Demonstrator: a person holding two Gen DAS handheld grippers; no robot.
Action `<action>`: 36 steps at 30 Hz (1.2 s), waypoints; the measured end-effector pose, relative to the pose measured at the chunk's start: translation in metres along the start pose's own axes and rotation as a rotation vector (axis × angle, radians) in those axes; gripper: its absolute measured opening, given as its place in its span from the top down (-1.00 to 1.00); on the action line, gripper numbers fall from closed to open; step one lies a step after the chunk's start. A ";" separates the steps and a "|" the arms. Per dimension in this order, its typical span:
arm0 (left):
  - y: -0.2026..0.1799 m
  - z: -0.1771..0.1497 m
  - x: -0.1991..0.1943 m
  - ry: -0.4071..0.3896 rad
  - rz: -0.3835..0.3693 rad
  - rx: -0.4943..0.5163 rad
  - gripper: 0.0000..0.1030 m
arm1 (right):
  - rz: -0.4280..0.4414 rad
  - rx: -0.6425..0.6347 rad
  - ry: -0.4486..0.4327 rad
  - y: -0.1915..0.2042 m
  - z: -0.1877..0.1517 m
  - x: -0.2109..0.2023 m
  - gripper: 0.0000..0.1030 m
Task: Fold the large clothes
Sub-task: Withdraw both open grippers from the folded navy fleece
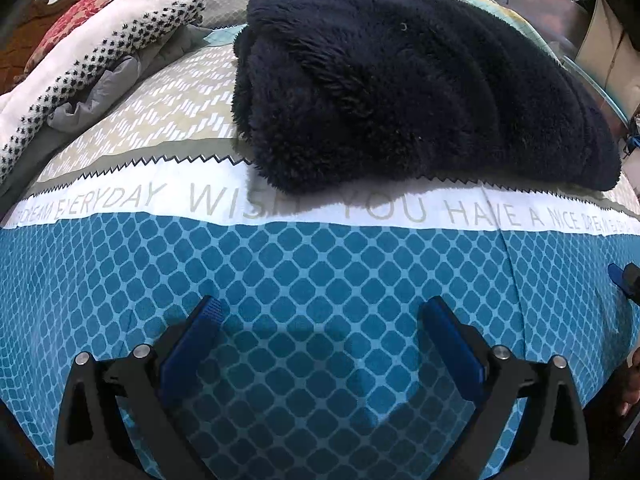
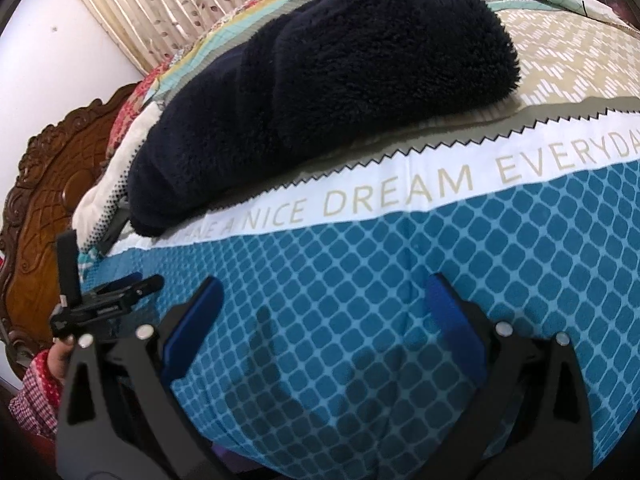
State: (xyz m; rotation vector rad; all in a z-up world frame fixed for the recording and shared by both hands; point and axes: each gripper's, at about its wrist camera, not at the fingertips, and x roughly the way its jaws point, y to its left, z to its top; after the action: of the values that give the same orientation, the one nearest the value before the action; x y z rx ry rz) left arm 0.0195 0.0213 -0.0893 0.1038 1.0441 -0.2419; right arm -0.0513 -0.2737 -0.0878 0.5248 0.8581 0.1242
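My left gripper [image 1: 320, 316] and right gripper [image 2: 326, 294] both hang with fingers spread wide and nothing between them, over the blue bedspread [image 1: 304, 264]. Beyond them, well clear of my fingers, the folded dark fleece [image 1: 412, 88] lies on the bed past the white lettered strip [image 1: 248, 208].

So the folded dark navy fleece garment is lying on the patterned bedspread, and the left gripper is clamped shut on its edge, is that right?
Not quite. The folded dark navy fleece garment does lie on the patterned bedspread, but the left gripper is not clamped on it. In the left wrist view its jaws stand wide open over the blue lattice part of the bedspread, with nothing between them and the garment well ahead of the fingertips.
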 end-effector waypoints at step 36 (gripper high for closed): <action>0.068 0.079 -0.079 -0.152 -0.252 -0.081 -0.95 | 0.130 0.108 -0.075 -0.047 0.056 -0.066 -0.88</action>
State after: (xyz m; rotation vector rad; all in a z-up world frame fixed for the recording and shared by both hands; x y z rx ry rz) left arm 0.0652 0.0833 0.0163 -0.1193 0.9138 -0.4289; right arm -0.0570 -0.3564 -0.0354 0.6829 0.7602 0.1766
